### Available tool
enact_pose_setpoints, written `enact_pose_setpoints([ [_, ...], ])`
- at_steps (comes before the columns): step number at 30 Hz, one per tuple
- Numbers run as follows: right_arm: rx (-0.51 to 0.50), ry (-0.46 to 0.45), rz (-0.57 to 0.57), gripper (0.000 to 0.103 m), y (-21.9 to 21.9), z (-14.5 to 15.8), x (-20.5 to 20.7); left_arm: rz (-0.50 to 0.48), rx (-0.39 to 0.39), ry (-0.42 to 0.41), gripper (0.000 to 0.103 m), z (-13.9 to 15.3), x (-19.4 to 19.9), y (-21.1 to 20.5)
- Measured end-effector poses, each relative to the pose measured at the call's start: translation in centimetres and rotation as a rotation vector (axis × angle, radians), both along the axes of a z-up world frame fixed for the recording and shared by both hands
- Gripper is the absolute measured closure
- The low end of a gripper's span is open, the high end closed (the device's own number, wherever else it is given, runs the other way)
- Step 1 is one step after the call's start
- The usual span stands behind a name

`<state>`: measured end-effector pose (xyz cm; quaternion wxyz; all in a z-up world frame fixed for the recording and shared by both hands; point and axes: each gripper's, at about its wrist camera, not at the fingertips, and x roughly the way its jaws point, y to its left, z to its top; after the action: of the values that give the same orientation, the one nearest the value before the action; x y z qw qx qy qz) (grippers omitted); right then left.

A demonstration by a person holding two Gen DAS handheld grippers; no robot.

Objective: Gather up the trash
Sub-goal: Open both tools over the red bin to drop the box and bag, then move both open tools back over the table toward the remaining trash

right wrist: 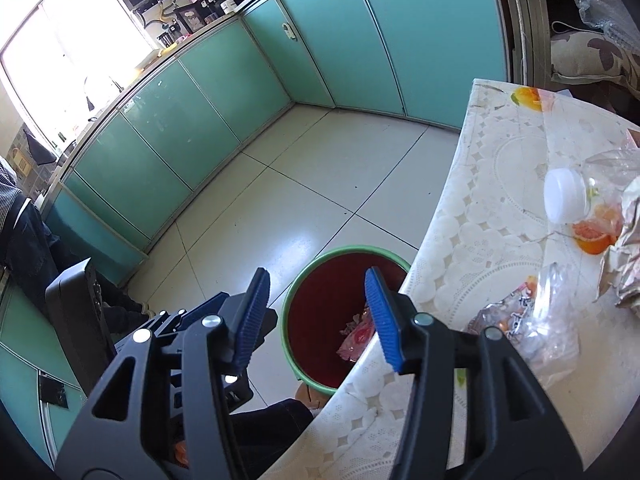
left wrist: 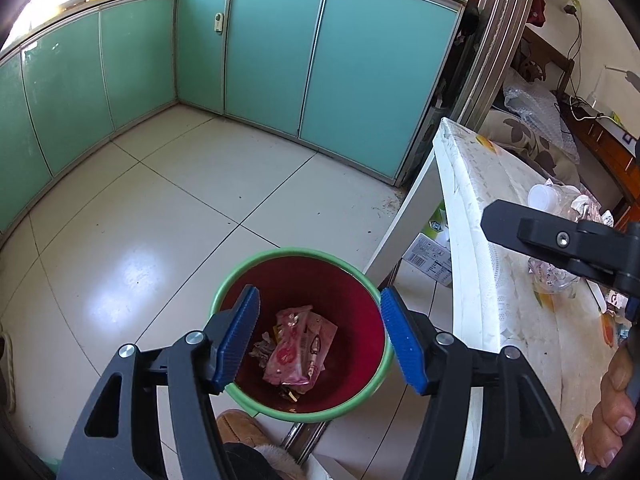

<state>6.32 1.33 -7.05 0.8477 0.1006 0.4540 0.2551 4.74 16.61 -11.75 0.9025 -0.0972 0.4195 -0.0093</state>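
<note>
A red bin with a green rim [left wrist: 236, 276] stands on the floor beside the table; it also shows in the right wrist view [right wrist: 316, 260]. Pink wrappers [left wrist: 300, 348] lie at its bottom. My left gripper [left wrist: 320, 336] is open and empty, right above the bin's mouth. My right gripper [right wrist: 316, 312] is open and empty, above the bin's edge and the table's edge. On the table lie a white plastic cup [right wrist: 566, 196], orange fruit pieces [right wrist: 592, 236], a clear plastic bag [right wrist: 536, 328] and crumpled foil [right wrist: 628, 252].
The table has a white lace-pattern cloth [right wrist: 472, 184]. Teal kitchen cabinets [left wrist: 256, 48] line the back and left. Pale floor tiles [left wrist: 180, 208] lie between. A cardboard box [left wrist: 432, 256] sits under the table. A slipper [left wrist: 240, 424] is by the bin.
</note>
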Motion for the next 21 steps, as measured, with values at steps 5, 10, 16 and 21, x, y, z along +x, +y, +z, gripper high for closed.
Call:
enact_pose_setpoints([
  [5, 0.017, -0.009, -0.025, 0.054, -2.0, 0.5, -2.0, -0.008, -0.007, -0.02, 0.041, 0.6, -0.4, -0.2],
  [10, 0.018, -0.047, -0.037, 0.054, -3.8, 2.1, -4.2, -0.032, -0.004, -0.036, 0.04, 1.1, -0.9, -1.2],
  [16, -0.028, -0.116, -0.067, 0.054, -5.9, 4.0, -6.3, -0.068, 0.003, -0.052, 0.039, 1.8, -1.4, -2.7],
  [21, -0.06, -0.163, -0.112, 0.052, -8.3, 5.1, -8.0, -0.117, 0.01, -0.08, 0.035, 2.9, -1.9, -4.3],
])
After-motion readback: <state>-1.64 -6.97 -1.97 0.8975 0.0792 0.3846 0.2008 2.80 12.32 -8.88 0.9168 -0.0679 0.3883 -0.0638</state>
